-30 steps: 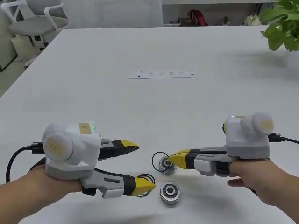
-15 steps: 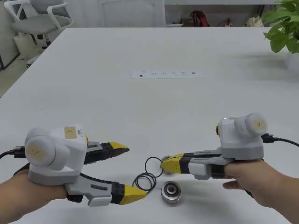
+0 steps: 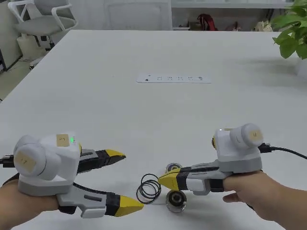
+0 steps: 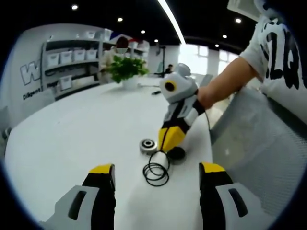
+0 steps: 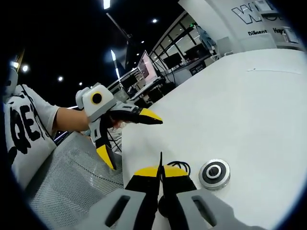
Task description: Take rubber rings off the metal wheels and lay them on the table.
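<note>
Two small metal wheels (image 3: 172, 168) (image 3: 176, 199) lie near the table's front edge. Just left of them, thin black rubber rings (image 3: 148, 188) overlap on the table. My right gripper (image 3: 164, 181) is shut, with one thin black ring (image 5: 160, 162) caught between its tips, between the two wheels. In the right gripper view one wheel (image 5: 214, 173) sits right of the shut jaws (image 5: 162, 171). My left gripper (image 3: 123, 181) is open, its jaws pointing at the rings from the left without touching them. The left gripper view shows the rings (image 4: 157, 171) ahead of the open gripper (image 4: 157, 169), and the wheels (image 4: 148, 145) beyond.
A white power strip (image 3: 174, 78) lies flat at mid-table. A potted plant (image 3: 292, 31) stands at the far right corner, and an office chair (image 3: 41, 19) beyond the far left edge. A cable (image 3: 288, 152) trails from the right gripper.
The right gripper has drawn a ring away from the upper wheel, toward the ring lying at the left. The left gripper has backed off to the left. The camera has shifted.
</note>
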`<state>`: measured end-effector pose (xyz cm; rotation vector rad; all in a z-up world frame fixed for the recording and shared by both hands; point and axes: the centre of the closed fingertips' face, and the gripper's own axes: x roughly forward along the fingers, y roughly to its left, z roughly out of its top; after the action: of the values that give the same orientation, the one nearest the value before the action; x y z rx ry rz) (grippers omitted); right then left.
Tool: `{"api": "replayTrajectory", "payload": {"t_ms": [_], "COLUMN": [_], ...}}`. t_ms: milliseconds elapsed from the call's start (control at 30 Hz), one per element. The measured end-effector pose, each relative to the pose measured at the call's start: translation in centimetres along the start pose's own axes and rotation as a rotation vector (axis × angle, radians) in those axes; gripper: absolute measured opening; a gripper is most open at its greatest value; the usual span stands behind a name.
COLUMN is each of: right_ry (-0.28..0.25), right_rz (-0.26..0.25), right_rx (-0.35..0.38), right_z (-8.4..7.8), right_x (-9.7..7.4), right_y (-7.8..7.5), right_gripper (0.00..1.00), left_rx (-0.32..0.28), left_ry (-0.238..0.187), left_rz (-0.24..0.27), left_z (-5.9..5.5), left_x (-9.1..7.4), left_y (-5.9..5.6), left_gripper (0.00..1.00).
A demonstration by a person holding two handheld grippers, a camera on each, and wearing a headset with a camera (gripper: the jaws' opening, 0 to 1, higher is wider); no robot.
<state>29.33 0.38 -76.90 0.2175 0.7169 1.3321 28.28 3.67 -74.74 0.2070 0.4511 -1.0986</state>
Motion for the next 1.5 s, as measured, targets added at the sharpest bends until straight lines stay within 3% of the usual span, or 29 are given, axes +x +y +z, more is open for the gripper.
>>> {"api": "replayTrajectory", "payload": {"t_ms": [500,1133,1500], "right_ry": [0.079,0.110,0.131], "right_rz": [0.028,-0.063,-0.083], "right_rx": [-0.027,-0.062,-0.137], "right_z": [-1.5,-2.3,-2.4], "right_x": [2.0,1.9,1.9], "right_y": [1.3,-0.5,-0.5], "right_gripper": [0.00,0.00,0.10], "left_rx": [-0.010,-0.020,-0.028], "left_ry": [0.008,0.020,0.021], "left_rz": [0.013,0.021,0.025], "left_z": [-0.5,-1.0,-1.1], "left_x": [-0.7,-0.8,-0.7], "left_y": [0.0,0.3,0.3], "left_gripper": [0.72,0.71,0.70]}}
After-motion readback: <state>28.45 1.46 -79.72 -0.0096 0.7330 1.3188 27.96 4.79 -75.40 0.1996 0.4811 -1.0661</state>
